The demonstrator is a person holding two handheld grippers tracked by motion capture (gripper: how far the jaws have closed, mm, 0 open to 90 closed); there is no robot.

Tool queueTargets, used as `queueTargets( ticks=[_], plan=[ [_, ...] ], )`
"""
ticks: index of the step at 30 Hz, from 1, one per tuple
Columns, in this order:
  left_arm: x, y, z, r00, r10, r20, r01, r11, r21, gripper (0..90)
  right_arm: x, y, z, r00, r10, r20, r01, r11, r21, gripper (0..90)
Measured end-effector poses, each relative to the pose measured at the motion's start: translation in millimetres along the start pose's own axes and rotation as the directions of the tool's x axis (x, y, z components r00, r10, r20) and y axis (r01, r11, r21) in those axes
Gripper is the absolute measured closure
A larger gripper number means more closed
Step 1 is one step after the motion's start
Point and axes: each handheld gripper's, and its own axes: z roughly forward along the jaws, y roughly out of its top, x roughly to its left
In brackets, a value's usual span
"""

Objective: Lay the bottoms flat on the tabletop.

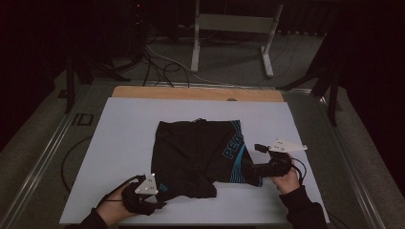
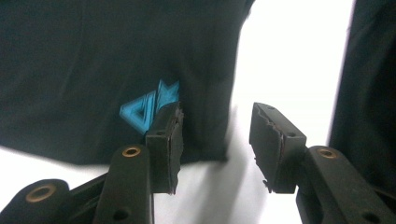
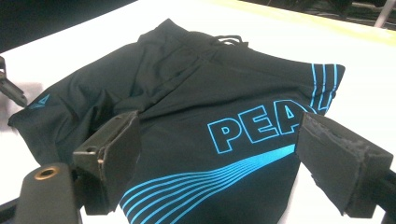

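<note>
- Black shorts (image 1: 196, 155) flat, mid-table, nearer the front edge.
- Left gripper (image 2: 217, 140): jaws partly open at the hem corner, gripping nothing.
- Right gripper (image 3: 217, 163): jaws wide, straddling the shorts' leg, not clamped.

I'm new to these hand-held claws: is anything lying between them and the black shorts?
Nothing visible. The black shorts with blue print lie alone on the white table sheet; the left gripper and right gripper both sit open at the hems.

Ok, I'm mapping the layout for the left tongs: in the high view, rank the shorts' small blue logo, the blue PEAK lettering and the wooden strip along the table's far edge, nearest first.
From the left tongs:
1. Small blue triangular logo on the black shorts, right beside them at the near-left hem.
2. Blue PEAK lettering, on the shorts' right side.
3. Wooden strip, at the table's far edge.
</note>
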Motion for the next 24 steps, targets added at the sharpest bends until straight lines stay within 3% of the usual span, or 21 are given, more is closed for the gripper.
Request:
queueTargets(
  ticks=[2, 6, 8, 12, 13, 14, 20, 22, 24],
  plan=[
    [0.9, -2.4, -1.1, 0.9987, 0.043, -0.026, -0.043, 0.9991, 0.000, 60.0, 0.5, 0.4, -0.1, 1.0000, -0.004, -0.001, 0.004, 1.000, 0.003, 15.0],
    [-0.7, -2.0, 0.1, 0.9975, 0.043, -0.057, -0.043, 0.9990, -0.012, 79.2, 1.4, 0.0, 0.8, 1.0000, -0.003, -0.004, 0.003, 1.000, 0.003, 15.0],
    [0.2, -0.7, -1.6, 0.9977, 0.041, -0.053, -0.042, 0.9991, -0.001, 85.9, 1.6, 0.0, 0.9, 1.0000, -0.003, -0.005, 0.003, 1.000, 0.005, 15.0],
    [3.9, -4.0, -13.7, 0.9999, 0.014, 0.006, -0.014, 0.9997, -0.021, 86.4, 1.5, 0.9, -0.6, 1.0000, -0.003, -0.002, 0.003, 1.000, 0.001, 15.0],
    [3.7, -5.3, -17.6, 0.9999, 0.011, 0.008, -0.011, 0.9996, -0.026, 86.4, 1.1, 0.9, -1.4, 1.0000, -0.002, -0.001, 0.002, 1.000, 0.002, 15.0],
    [5.0, -6.8, -22.6, 0.9993, 0.038, 0.005, -0.038, 0.9992, -0.009, 86.4, 0.9, 1.0, -2.1, 1.0000, -0.004, 0.002, 0.004, 1.000, 0.006, 15.0],
    [12.8, -25.1, -41.9, 0.9989, 0.032, 0.035, -0.031, 0.9993, -0.021, 86.1, 1.1, 1.3, -4.4, 1.0000, -0.001, 0.008, 0.001, 1.000, 0.002, 15.0],
    [14.6, -32.3, -43.0, 0.9982, 0.059, 0.012, -0.058, 0.9979, -0.028, 86.0, 1.1, 1.7, -4.2, 1.0000, -0.005, 0.008, 0.005, 1.000, 0.003, 15.0],
    [17.9, -39.0, -43.1, 0.9991, 0.038, 0.015, -0.038, 0.9983, -0.044, 85.9, 1.1, 1.9, -3.7, 1.0000, -0.004, 0.007, 0.004, 1.000, 0.000, 15.0]
  ],
)
